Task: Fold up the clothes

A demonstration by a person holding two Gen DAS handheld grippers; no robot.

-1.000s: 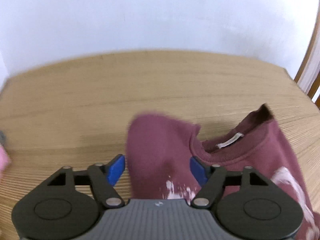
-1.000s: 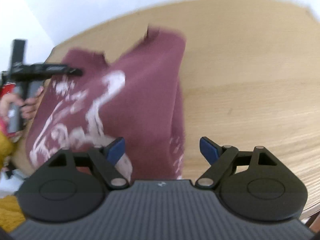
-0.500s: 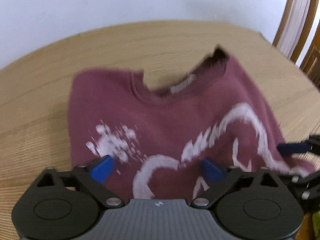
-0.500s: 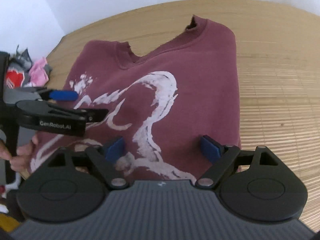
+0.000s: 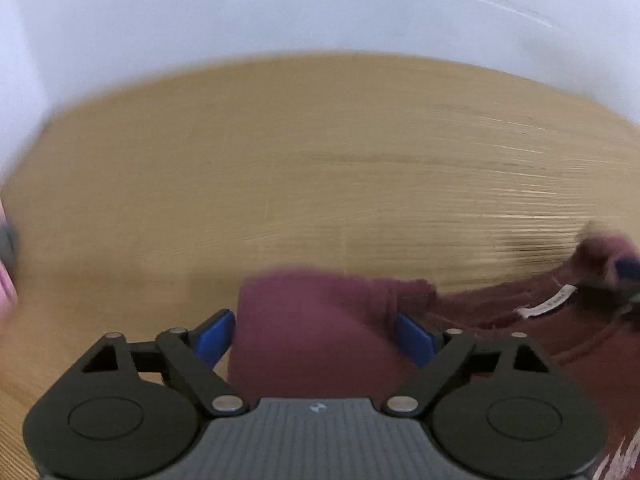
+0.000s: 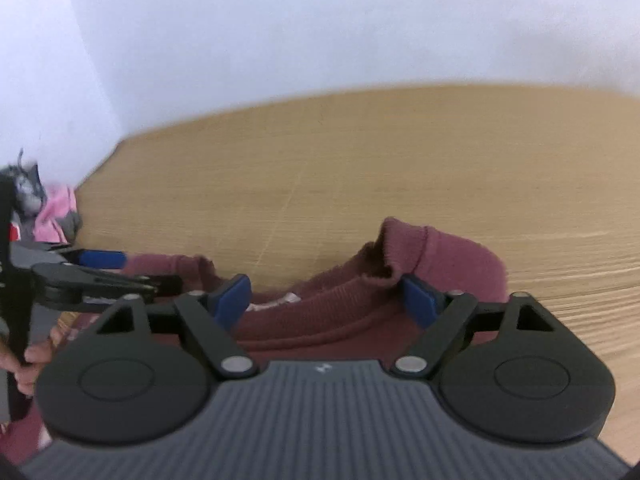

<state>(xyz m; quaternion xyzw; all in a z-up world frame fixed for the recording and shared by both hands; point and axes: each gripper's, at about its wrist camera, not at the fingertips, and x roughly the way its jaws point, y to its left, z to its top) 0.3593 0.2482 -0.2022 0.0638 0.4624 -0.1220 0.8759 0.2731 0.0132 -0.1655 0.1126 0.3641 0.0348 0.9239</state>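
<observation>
A maroon sweater [image 5: 312, 320] with a white print lies flat on the wooden table [image 5: 320, 160], collar end away from me. My left gripper [image 5: 314, 338] hangs low over its left shoulder corner. Its jaws are opening, the cloth lies between the blue pads, and neither pad presses on it. My right gripper [image 6: 326, 298] is open over the ribbed collar and right shoulder of the sweater [image 6: 452, 260], gripping nothing. The left gripper [image 6: 120, 268] also shows from the side in the right wrist view. The white neck label [image 5: 548, 304] is visible.
A pile of pink and grey clothes [image 6: 52, 212] sits at the table's far left by the white wall. A hand [image 6: 36, 356] holds the left gripper's handle. Bare wood table [image 6: 360, 160] stretches beyond the collar.
Both grippers have moved forward and down from over the printed chest to the sweater's shoulders and collar. The left gripper's jaws stand wider than before.
</observation>
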